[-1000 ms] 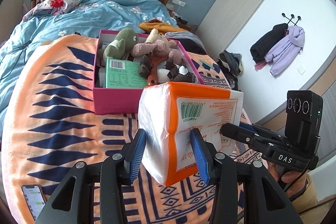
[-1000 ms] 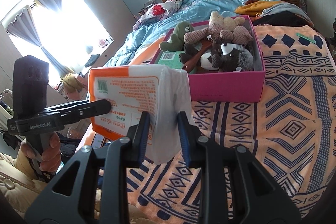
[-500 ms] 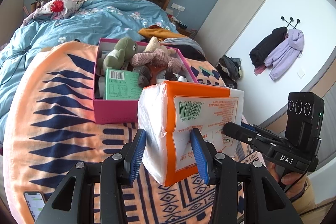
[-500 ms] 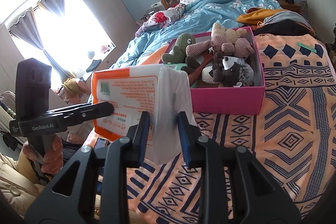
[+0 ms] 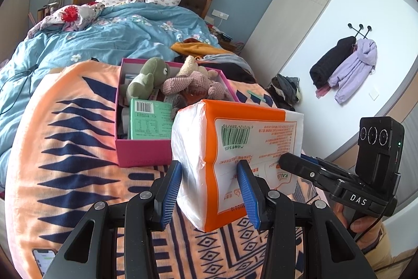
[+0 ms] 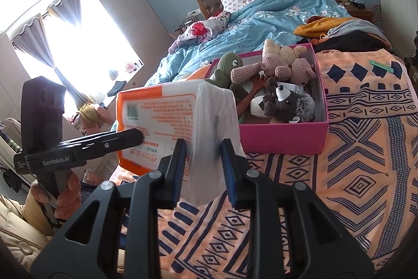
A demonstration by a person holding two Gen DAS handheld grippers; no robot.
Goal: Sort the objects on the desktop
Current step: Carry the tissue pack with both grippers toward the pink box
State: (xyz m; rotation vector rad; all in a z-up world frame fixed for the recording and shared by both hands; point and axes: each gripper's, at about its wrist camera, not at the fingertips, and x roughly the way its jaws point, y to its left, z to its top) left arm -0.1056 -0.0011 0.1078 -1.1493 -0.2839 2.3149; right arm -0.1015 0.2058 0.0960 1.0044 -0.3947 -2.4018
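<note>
The tissue pack (image 5: 250,148), white plastic with orange panels and a green barcode, hangs in the air above the patterned orange blanket (image 5: 65,148), pinched at both ends. The left claw (image 5: 211,190) is clamped on one white end of it, blue pads (image 5: 172,187) pressing the wrap inward, and the right claw (image 6: 203,169) is closed on the opposite white end, its pads (image 6: 180,169) squeezing the loose plastic narrow. In the left wrist view the right claw's black fingers meet the pack's far side; in the right wrist view the left claw's fingers (image 6: 115,140) do the same from the left. Just beyond the pack sits the pink box (image 5: 141,151) on the blanket, filled with a green plush frog (image 5: 146,80), a pink knitted plush (image 5: 193,83), a grey hedgehog plush (image 6: 290,103) and a green carton (image 5: 149,119). A phone (image 5: 43,259) lies on the blanket at the near left edge. Behind the box spreads the blue duvet (image 5: 104,35) of the bed, and coats (image 5: 347,64) hang on a wall hook to the right.
</note>
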